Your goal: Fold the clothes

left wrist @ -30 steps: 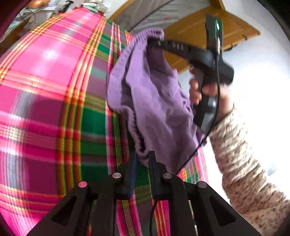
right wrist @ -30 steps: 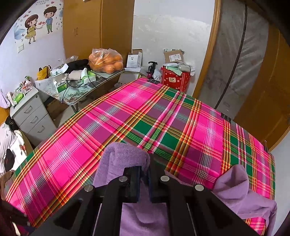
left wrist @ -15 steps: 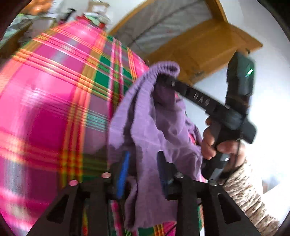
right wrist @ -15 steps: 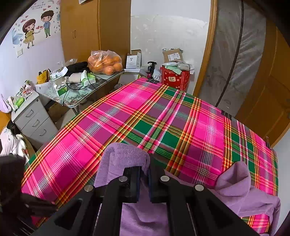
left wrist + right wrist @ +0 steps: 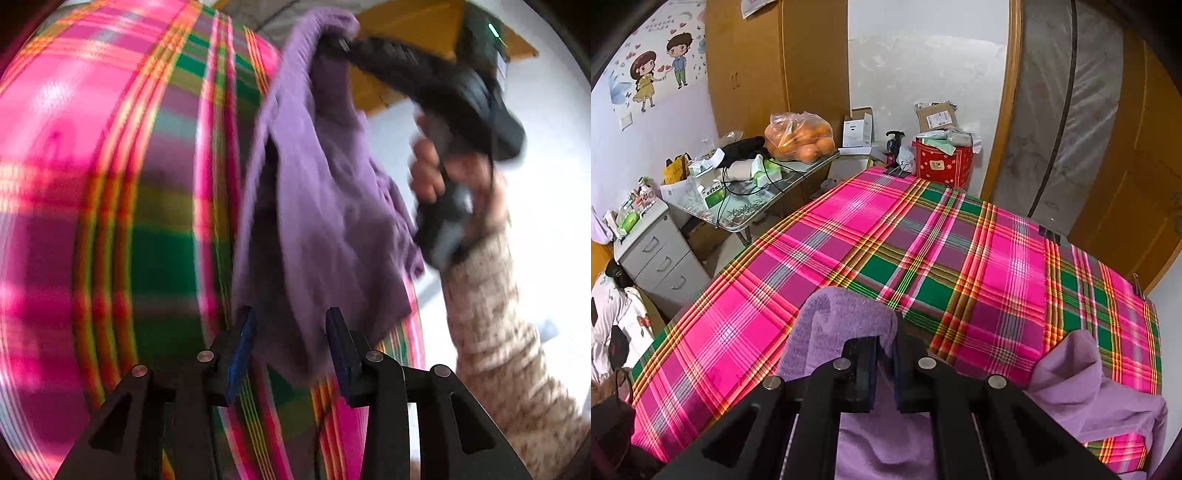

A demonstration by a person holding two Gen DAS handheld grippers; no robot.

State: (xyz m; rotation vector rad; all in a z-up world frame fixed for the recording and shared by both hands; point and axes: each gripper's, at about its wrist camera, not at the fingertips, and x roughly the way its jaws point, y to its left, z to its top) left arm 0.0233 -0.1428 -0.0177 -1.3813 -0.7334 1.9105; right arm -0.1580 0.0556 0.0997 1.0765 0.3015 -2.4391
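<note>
A purple garment (image 5: 332, 221) hangs over a table covered in pink and green plaid cloth (image 5: 110, 184). My right gripper (image 5: 340, 44), held by a hand (image 5: 428, 173), pinches the garment's top edge. In the right wrist view that gripper (image 5: 884, 354) is shut on a fold of the purple garment (image 5: 849, 317), and more of the garment lies bunched at the table's near right corner (image 5: 1071, 369). My left gripper (image 5: 290, 332) stands open; the garment's lower end hangs loose between its blue pads, which do not press on it. The left wrist view is blurred.
Past the plaid table (image 5: 960, 258) stand a cluttered side table with a bag of oranges (image 5: 801, 138), a red box (image 5: 942, 162), a grey drawer cabinet (image 5: 657, 254) and a plastic-wrapped mattress (image 5: 1063, 110). Black clips (image 5: 1049, 233) hold the cloth's edge.
My left gripper went from nearly shut on the garment's lower hem to open, and shifted along the hanging cloth. The right gripper kept still, still holding the top edge.
</note>
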